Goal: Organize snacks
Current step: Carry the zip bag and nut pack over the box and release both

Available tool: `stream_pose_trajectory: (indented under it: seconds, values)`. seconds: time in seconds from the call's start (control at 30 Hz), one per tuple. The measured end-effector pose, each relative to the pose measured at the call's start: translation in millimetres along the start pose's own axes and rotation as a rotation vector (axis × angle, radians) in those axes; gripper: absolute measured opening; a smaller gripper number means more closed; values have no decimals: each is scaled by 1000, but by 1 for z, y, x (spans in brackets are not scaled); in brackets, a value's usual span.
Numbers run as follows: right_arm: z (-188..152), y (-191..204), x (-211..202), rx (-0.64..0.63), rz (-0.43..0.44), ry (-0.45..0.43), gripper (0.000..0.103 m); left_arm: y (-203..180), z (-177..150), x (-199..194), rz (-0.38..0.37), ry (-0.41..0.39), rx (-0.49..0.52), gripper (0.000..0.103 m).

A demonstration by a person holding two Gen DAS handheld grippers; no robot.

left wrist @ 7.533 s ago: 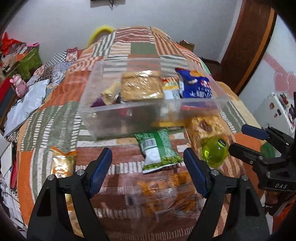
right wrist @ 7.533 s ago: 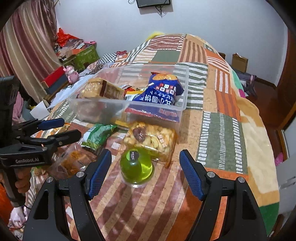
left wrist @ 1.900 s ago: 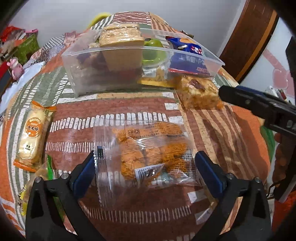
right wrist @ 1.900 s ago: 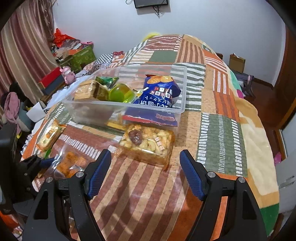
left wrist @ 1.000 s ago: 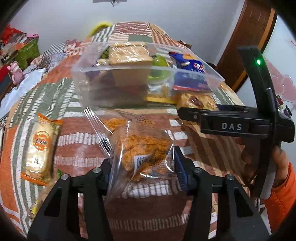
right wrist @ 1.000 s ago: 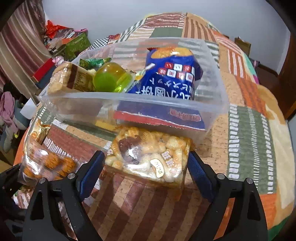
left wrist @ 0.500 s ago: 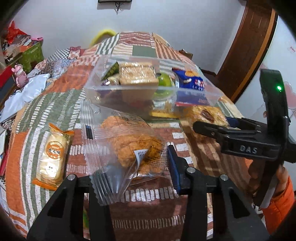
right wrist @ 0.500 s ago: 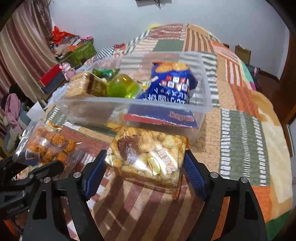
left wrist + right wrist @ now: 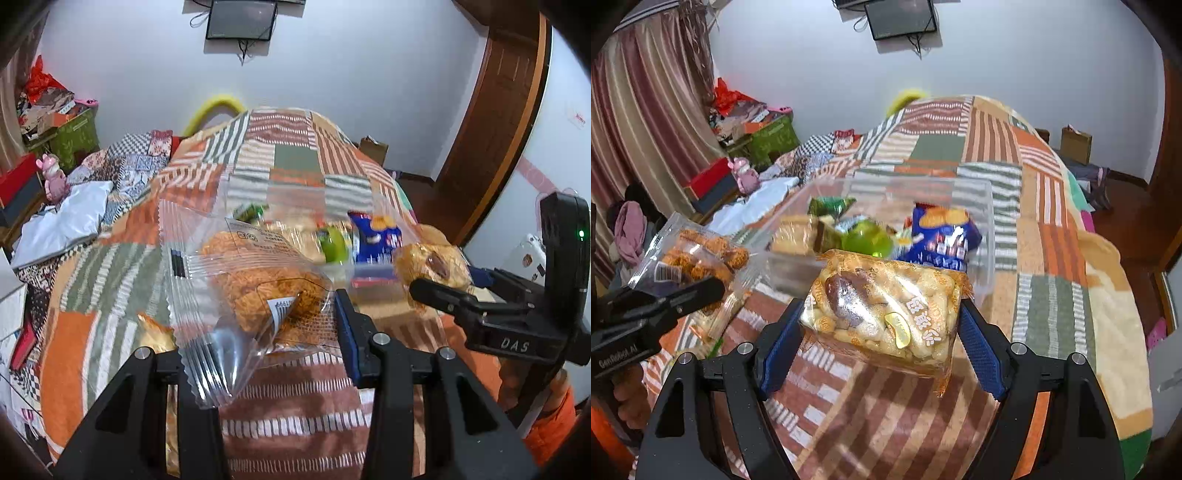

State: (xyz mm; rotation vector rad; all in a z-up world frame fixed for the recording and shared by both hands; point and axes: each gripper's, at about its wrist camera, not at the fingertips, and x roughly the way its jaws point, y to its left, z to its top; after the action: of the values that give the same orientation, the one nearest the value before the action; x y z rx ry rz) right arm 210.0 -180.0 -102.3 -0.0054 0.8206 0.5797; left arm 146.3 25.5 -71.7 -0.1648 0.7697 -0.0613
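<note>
Both bags have left the bed (image 9: 1052, 229) since a second ago: my right gripper (image 9: 882, 332) is clamped on the peanut snack pack (image 9: 886, 314), my left gripper (image 9: 258, 325) on the clear bag of orange fried snacks (image 9: 266, 291), each held in the air short of the clear bin (image 9: 988, 229). That bin already holds several snacks, green jelly cup (image 9: 866, 238) included. Left to do, I judge: drop these two in, then fetch the small packets (image 9: 155, 332) lying on the bed.
</note>
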Motion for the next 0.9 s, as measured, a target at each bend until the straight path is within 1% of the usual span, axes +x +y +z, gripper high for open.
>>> stream_pose_trajectory:
  seconds: [0.2,0.33,0.4,0.63,0.9]
  values:
    - [18,1,7,1,3,-25,79,-4,25,0,17,-42,38,41]
    - [29,4,11,-7,3,-38,79,-5,41,7,-3,-39,34,41]
    - [36,5,15,-14,-1,-42,79,-5,49,15,-13,-33,30,41]
    - [56,3,35,-20,-11,-44,79,-1,72,50,-15,-25,19,41]
    - [71,-3,64,-18,-15,-21,79,12,78,88,-23,9,1,41]
